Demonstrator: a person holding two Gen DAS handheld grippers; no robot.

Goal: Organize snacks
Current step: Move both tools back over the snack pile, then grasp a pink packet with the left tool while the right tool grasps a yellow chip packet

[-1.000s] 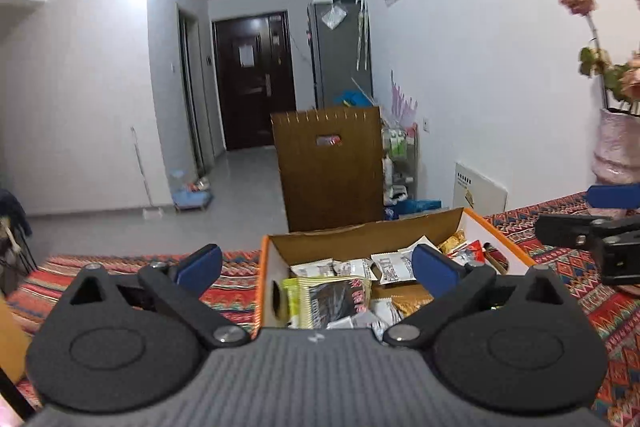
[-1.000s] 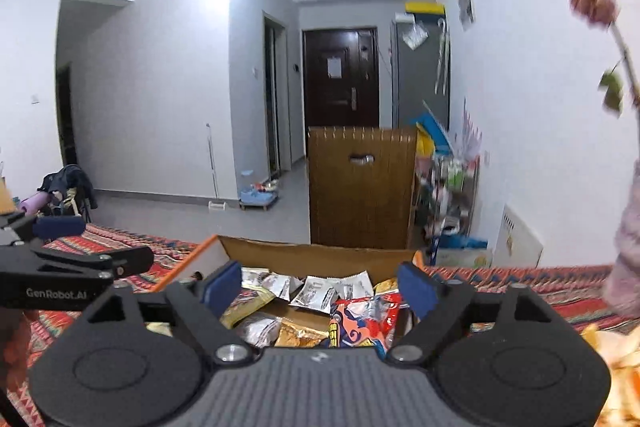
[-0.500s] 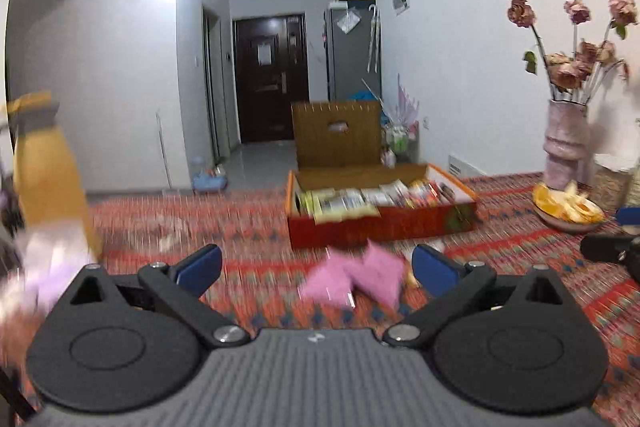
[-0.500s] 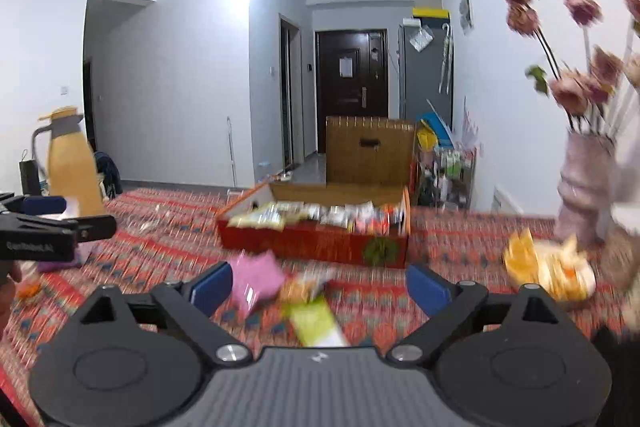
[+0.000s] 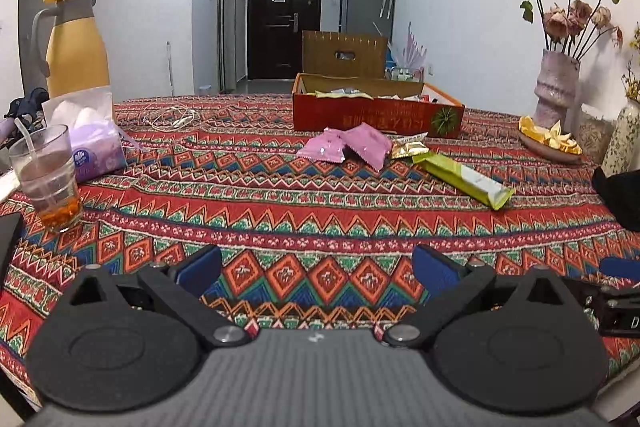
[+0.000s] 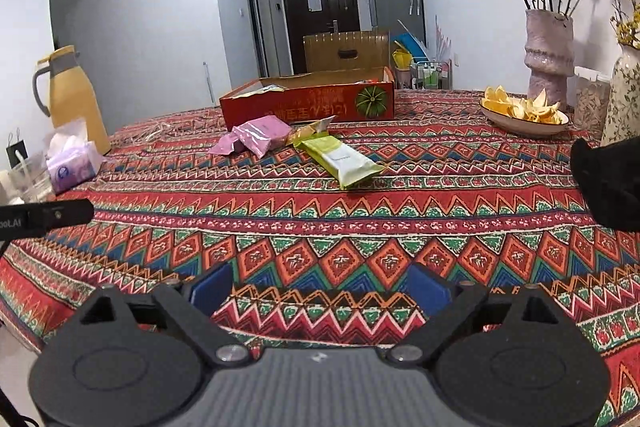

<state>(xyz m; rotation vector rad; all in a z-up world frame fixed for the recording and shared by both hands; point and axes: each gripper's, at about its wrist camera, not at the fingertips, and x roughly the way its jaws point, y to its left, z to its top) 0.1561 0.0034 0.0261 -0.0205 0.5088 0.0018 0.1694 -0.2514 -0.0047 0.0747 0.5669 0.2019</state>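
2 grippers, left (image 5: 316, 265) and right (image 6: 318, 287), fingers wide, empty — patterned tablecloth (image 5: 320, 219); snack box (image 5: 376, 113) seemingly full.

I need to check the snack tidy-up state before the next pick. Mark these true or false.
1. Both the left gripper and right gripper are open and empty. True.
2. The long green snack packet lies inside the red cardboard box. False: it lies on the patterned tablecloth, in front of the box.
3. Two pink snack pouches lie before the box. True.
4. The yellow thermos jug lies tipped over. False: it stands upright.
5. The shallow bowl holds orange peel pieces. True.
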